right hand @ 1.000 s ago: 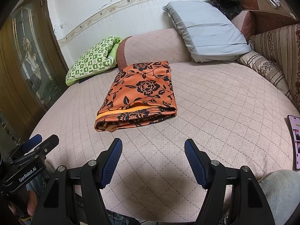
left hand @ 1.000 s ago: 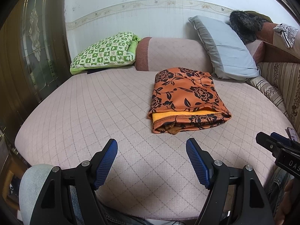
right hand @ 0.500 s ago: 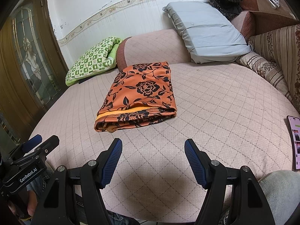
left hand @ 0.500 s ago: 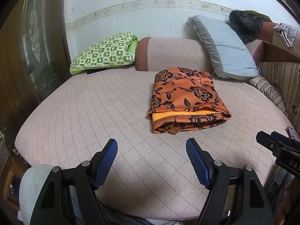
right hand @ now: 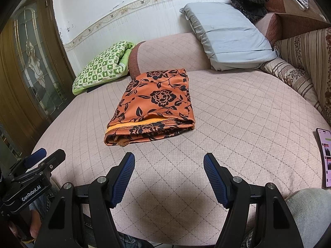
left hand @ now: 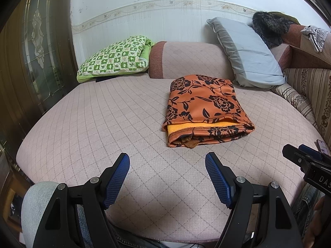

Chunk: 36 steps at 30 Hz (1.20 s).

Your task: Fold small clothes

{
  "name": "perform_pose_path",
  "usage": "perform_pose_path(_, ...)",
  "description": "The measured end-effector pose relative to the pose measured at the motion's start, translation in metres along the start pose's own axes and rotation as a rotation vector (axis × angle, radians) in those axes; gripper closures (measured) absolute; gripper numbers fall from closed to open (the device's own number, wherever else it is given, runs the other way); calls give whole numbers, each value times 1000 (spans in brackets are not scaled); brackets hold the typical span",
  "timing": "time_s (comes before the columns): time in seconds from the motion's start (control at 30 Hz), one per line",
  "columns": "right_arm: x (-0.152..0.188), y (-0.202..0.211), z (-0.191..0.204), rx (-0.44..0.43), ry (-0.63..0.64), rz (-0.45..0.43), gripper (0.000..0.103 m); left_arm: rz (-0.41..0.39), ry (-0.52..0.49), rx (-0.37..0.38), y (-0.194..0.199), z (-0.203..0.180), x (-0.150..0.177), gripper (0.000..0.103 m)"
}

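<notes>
An orange garment with black flowers (left hand: 204, 107) (right hand: 157, 103) lies folded into a thick rectangle on the pink quilted bed (left hand: 103, 119) (right hand: 248, 115), its yellow lining showing at the near edge. My left gripper (left hand: 167, 163) hovers open over the bed's near part, short of the garment and slightly to its left, with nothing between its blue pads. My right gripper (right hand: 169, 163) is open too and holds nothing, short of the garment's near right corner. Each gripper shows at the edge of the other's view: the right one (left hand: 306, 163), the left one (right hand: 41, 159).
A green checked pillow (left hand: 115, 60) and a grey-blue pillow (left hand: 248, 53) lean at the bed's far side by a pink bolster (left hand: 190, 60). A phone (right hand: 325, 157) lies at the bed's right edge. A striped sofa back (right hand: 306, 62) borders the right. A person's knees show at the bottom corners.
</notes>
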State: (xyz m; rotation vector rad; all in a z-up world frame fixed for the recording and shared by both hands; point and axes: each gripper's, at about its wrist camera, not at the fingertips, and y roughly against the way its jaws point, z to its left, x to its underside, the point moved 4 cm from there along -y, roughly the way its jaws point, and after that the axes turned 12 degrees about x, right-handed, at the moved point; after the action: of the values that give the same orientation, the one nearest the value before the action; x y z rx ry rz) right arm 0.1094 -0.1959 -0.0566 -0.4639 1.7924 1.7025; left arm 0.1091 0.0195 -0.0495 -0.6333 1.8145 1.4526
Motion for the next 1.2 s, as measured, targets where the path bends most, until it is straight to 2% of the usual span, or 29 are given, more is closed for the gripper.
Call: perform_pose_path(1.2, -3, 1, -3, 7, 0, -3, 32, 5, -7, -3, -3, 0, 1, 27)
